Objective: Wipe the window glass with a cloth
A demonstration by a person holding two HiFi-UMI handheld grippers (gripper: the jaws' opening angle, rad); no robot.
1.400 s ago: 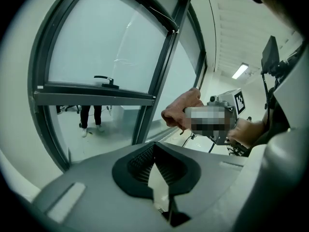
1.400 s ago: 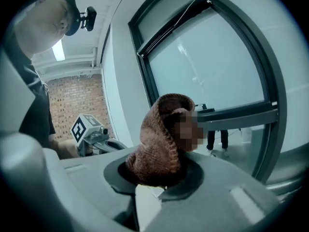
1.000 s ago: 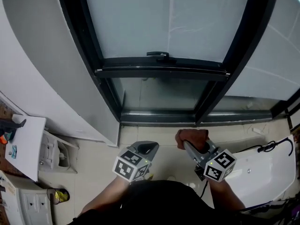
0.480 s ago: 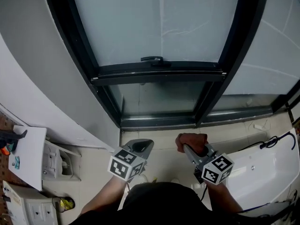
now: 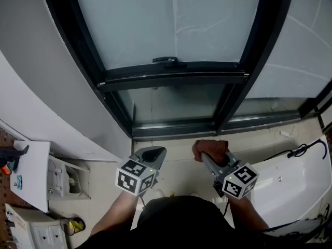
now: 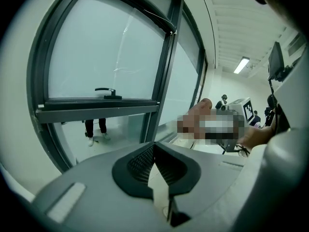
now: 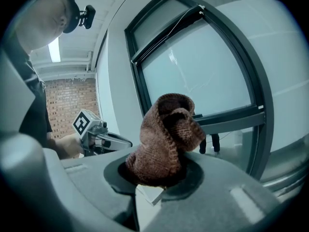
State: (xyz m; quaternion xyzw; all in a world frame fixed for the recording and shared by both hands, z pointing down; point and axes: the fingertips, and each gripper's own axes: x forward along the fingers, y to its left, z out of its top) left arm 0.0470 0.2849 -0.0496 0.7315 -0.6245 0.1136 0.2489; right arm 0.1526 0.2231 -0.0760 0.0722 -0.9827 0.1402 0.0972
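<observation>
Brown knitted cloth (image 7: 166, 134) — soft, light, likely floppy — stands bunched in the right claw (image 7: 161, 178), which pinches its base, well short of the window glass (image 5: 171, 19). Left claw (image 6: 154, 151) is closed and empty.

A white tabletop (image 5: 32, 167) stands at far left, above what may be a white cabinet (image 5: 59, 178). A black cable (image 5: 299, 150) lies along a white slab (image 5: 290, 191) at right. 2 dark-trousered legs (image 6: 90, 129) stand outside.
</observation>
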